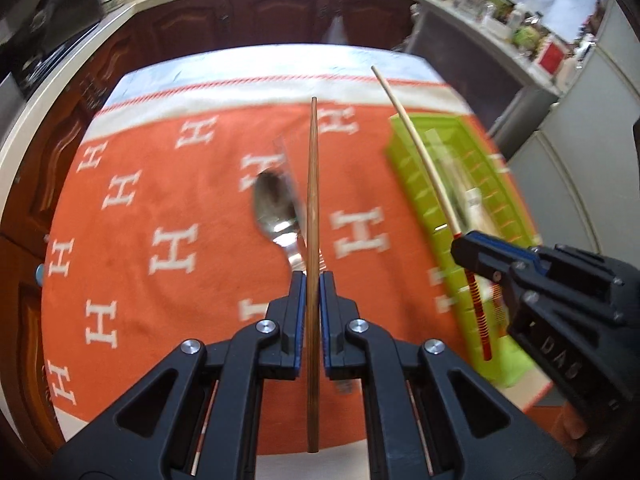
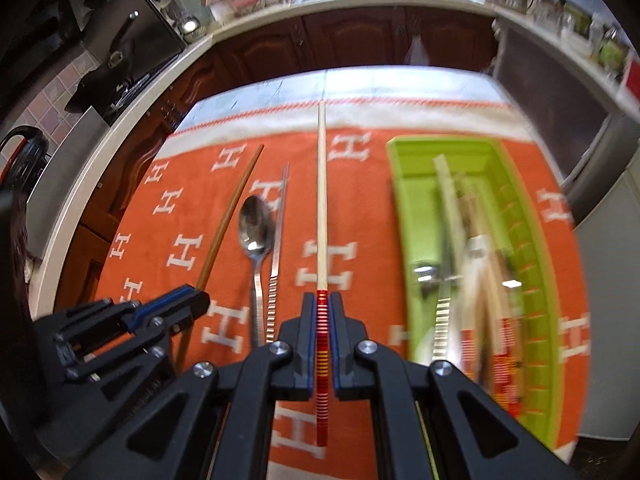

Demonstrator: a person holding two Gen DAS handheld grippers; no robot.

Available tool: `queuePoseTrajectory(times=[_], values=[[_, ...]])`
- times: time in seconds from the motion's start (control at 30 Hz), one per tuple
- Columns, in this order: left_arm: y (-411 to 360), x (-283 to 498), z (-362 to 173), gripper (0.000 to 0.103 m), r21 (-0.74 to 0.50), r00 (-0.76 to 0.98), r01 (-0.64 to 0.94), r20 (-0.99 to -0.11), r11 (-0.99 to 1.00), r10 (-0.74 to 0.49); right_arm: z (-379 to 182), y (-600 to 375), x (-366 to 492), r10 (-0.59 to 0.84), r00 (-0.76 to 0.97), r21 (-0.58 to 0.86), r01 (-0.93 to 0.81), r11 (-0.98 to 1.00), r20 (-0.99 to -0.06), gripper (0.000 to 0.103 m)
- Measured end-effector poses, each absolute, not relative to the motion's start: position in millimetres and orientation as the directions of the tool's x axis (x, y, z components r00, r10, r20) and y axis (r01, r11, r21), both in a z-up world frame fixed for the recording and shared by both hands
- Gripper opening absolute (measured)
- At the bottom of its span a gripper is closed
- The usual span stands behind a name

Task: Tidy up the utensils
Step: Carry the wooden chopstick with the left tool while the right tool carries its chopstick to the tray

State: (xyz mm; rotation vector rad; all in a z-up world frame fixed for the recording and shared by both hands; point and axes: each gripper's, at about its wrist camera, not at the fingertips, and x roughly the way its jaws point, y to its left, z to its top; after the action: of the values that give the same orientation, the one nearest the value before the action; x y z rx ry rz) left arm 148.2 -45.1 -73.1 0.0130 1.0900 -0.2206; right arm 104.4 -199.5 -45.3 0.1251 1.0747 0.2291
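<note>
My left gripper (image 1: 313, 278) is shut on a brown wooden chopstick (image 1: 312, 184) that points away over the orange cloth. My right gripper (image 2: 322, 300) is shut on a pale chopstick (image 2: 321, 200) with a red-striped handle. In the left wrist view the right gripper (image 1: 464, 244) and its pale chopstick (image 1: 416, 144) hang over the green tray (image 1: 436, 216). In the right wrist view the left gripper (image 2: 196, 300) holds the brown chopstick (image 2: 232, 208) at the left. A metal spoon (image 2: 256, 232) and a metal chopstick (image 2: 278, 240) lie on the cloth. The green tray (image 2: 404, 208) holds several utensils.
An orange cloth with white H marks (image 2: 192, 248) covers the table. Dark wooden cabinets (image 2: 352, 44) and a pale counter (image 2: 120, 120) curve around the far side. A stove area (image 2: 132, 48) is at the upper left. A grey appliance (image 1: 576, 184) stands right of the table.
</note>
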Motion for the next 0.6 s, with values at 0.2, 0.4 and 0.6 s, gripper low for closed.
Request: queuePoseTrajectory(times=[0.2,0.4,0.6], values=[[-107.6,161.0,-42.8,0.005,-0.156,0.431,0.258,-0.865,0.953,-0.258,-25.3,-248.1,90.9,0.159,0.514,0.144,-0.07,0.987,-0.843,0.005],[-172.4,175.6,-45.7,0.005,-0.211,0.361,0.292,-0.879,0.933,-0.311,-30.8,-287.9,88.8,0.134,0.505,0.146,-0.017,0.989,-0.853,0.005],[-195.8,193.7,-82.2,0.005,-0.268,0.261,0.244,-0.908,0.932,-0.329,-61.2,-305.9,98.0,0.148,0.433,0.166,0.003,0.986,-0.889,0.005]])
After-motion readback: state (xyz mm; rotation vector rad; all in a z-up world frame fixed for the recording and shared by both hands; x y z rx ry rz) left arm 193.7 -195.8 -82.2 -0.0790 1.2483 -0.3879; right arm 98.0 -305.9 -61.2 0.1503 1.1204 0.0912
